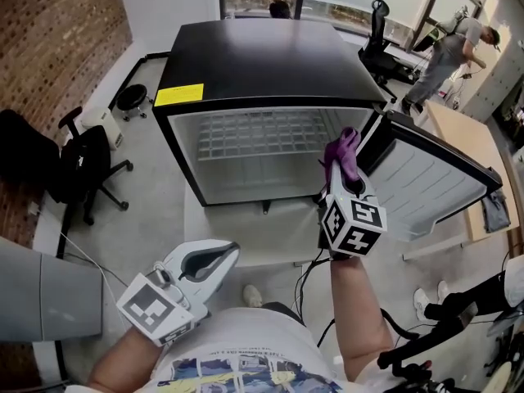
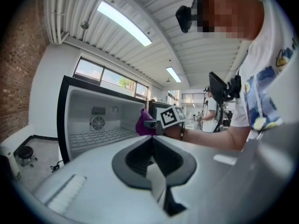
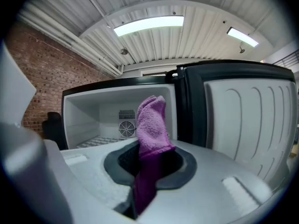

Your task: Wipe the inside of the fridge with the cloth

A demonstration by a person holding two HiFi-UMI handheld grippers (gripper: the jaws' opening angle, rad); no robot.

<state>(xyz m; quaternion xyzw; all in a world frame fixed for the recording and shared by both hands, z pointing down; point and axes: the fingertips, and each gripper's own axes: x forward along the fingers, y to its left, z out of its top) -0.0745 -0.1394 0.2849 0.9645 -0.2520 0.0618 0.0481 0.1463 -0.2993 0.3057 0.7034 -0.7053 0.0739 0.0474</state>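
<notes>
Now the right hand-held gripper (image 1: pixel 337 188) is clamped on the purple cloth (image 1: pixel 345 152), holding it upright just before the fridge's (image 1: pixel 246 56) open compartment, beside the swung-out door (image 1: pixel 434 178). Lower down, the left hand-held gripper (image 1: pixel 217 260) has its jaws together, gripping nothing.

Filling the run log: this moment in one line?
fridge door open | cloth in right tongs, near opening | left tongs shut, empty | wiping not begun
</notes>
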